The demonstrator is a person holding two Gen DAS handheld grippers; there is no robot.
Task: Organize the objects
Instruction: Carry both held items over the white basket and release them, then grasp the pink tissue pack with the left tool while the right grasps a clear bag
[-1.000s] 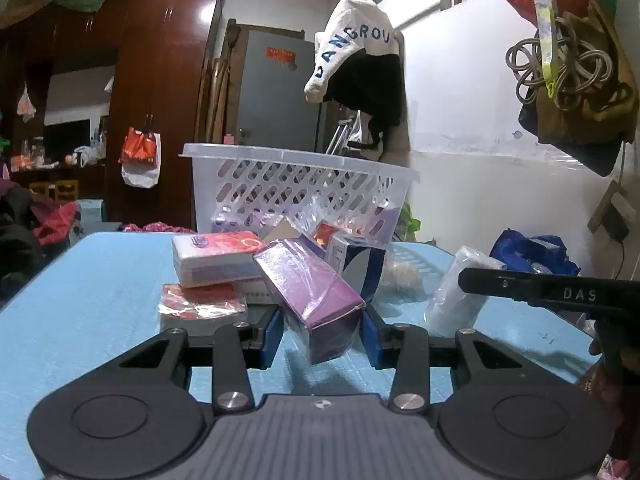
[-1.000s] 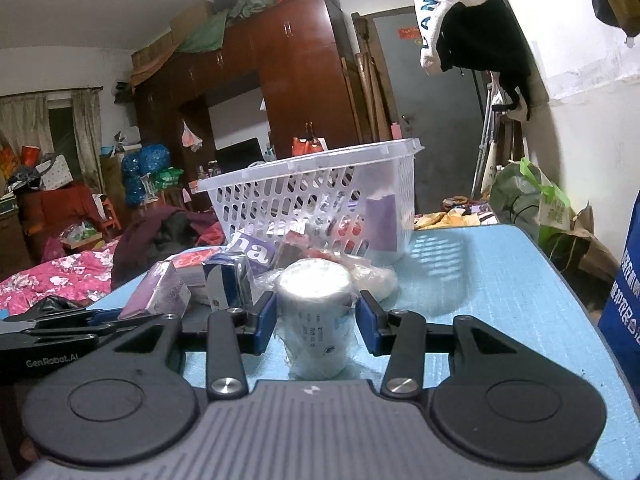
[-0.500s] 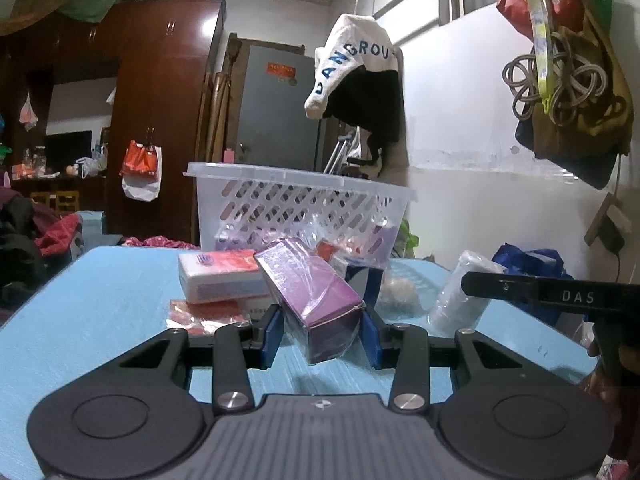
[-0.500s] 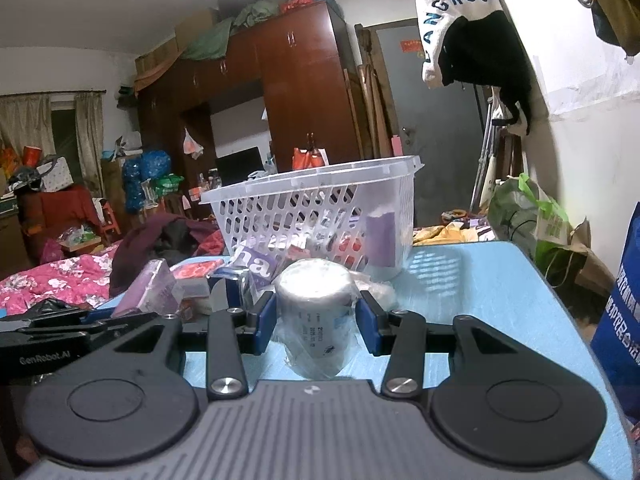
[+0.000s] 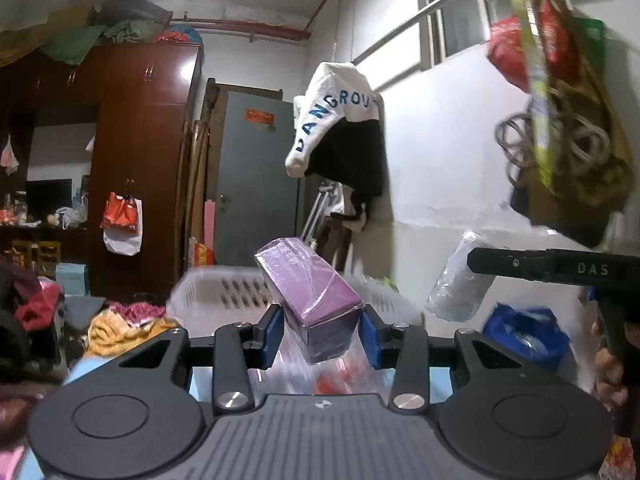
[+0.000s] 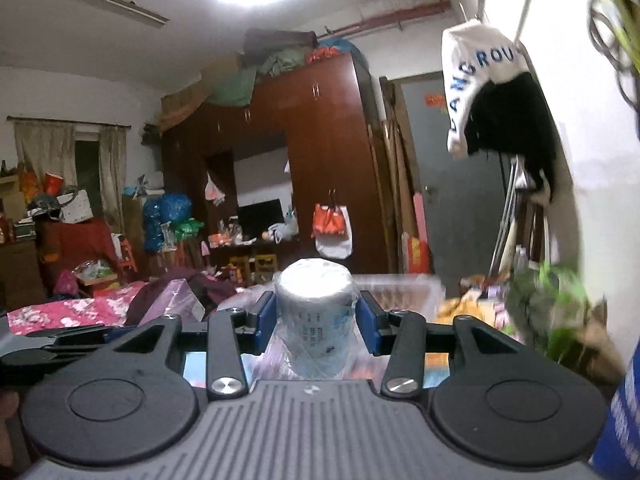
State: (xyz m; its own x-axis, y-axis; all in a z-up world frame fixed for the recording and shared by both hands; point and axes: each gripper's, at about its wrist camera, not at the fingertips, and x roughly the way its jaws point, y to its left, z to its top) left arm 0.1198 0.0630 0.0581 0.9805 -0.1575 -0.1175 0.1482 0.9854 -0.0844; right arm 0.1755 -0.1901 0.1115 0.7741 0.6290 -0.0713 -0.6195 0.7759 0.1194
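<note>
My left gripper (image 5: 320,326) is shut on a purple box (image 5: 308,292) wrapped in clear film and holds it up above the white slatted basket (image 5: 232,292). My right gripper (image 6: 316,320) is shut on a white cylinder (image 6: 316,312) in clear wrap, also raised, with the basket (image 6: 400,288) just beyond it. The cylinder also shows at the right of the left wrist view (image 5: 456,280), and the purple box at the left of the right wrist view (image 6: 168,300).
Wrapped items (image 5: 340,376) lie blurred below the left gripper. Blue table surface (image 6: 196,364) shows under the right gripper. A white wall with hanging clothes (image 5: 340,136) and bags (image 5: 560,128) is at the right. A dark wardrobe (image 6: 320,168) stands behind.
Both grippers have risen and tilted upward with their objects. The basket has dropped low in both views and the table with its pile has almost left the views.
</note>
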